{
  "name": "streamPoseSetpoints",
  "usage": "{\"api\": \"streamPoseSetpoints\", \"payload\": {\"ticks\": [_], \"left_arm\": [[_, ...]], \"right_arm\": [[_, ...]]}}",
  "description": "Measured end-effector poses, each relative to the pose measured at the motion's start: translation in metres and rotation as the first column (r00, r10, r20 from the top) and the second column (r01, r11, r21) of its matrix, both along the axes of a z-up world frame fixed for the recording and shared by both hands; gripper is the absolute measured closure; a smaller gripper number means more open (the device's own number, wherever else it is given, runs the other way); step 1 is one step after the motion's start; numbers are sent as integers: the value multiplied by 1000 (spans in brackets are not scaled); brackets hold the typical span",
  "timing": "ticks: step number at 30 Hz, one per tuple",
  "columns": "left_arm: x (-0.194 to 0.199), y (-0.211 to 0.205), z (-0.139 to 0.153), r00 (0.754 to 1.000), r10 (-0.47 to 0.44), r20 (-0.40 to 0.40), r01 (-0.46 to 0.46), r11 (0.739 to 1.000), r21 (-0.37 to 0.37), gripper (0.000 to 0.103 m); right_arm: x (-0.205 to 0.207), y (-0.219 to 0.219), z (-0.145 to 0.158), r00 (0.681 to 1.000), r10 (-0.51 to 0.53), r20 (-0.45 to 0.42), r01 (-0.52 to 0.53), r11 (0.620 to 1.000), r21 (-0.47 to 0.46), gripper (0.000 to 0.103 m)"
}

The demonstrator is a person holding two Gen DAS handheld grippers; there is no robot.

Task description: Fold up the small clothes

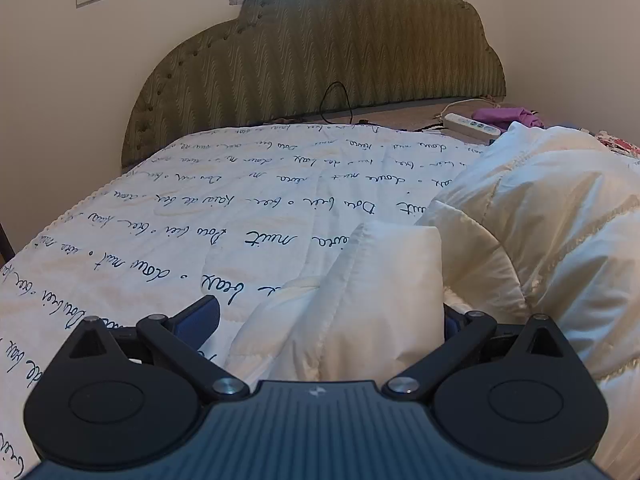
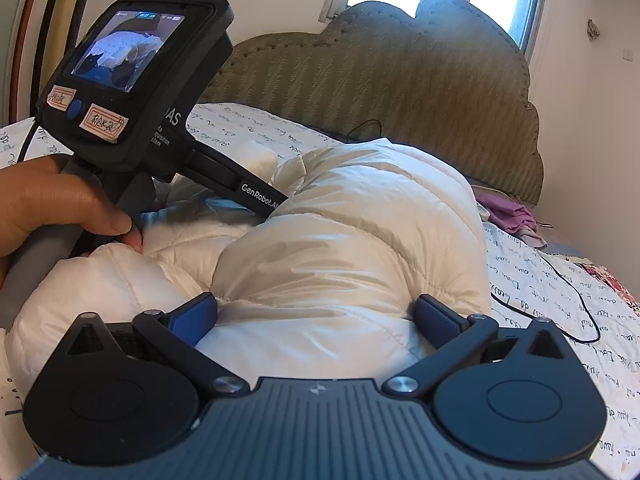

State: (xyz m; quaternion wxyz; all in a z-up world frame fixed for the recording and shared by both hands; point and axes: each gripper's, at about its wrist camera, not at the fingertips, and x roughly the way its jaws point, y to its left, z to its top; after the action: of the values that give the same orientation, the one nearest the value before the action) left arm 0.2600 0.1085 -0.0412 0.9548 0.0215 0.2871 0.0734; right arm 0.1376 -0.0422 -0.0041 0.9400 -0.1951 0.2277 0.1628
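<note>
A cream quilted puffer jacket point(image 1: 540, 216) lies bunched on the bed. In the left wrist view a fold of it point(image 1: 384, 300) stands between the wide-open blue fingers of my left gripper point(image 1: 332, 316); the right finger is mostly hidden behind the fabric. In the right wrist view the jacket point(image 2: 360, 232) bulges up, and my right gripper point(image 2: 316, 312) is open with its fingers on either side of the bulge. The left gripper's body point(image 2: 132, 92), held by a hand point(image 2: 52, 208), sits at the jacket's far left.
The bed has a white quilt with dark script point(image 1: 240, 208) and a green padded headboard point(image 1: 340, 52). A white power strip point(image 1: 472, 124) and purple cloth point(image 1: 508, 114) lie near the headboard. A black cable point(image 2: 560, 280) runs across the quilt at right.
</note>
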Motion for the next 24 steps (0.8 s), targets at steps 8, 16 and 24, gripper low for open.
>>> {"api": "streamPoseSetpoints", "payload": {"ticks": [8, 16, 24], "left_arm": [[-2, -6, -3, 1000, 5, 11, -6, 999, 37, 0], [-10, -3, 22, 1000, -12, -18, 13, 998, 57, 0], [-55, 45, 59, 998, -67, 4, 67, 993, -100, 0]], "right_arm": [[1, 0, -5, 1000, -2, 14, 2, 1000, -4, 0], [-3, -6, 17, 999, 26, 18, -25, 999, -24, 0], [0, -96, 56, 999, -38, 1, 37, 962, 270, 0]]}}
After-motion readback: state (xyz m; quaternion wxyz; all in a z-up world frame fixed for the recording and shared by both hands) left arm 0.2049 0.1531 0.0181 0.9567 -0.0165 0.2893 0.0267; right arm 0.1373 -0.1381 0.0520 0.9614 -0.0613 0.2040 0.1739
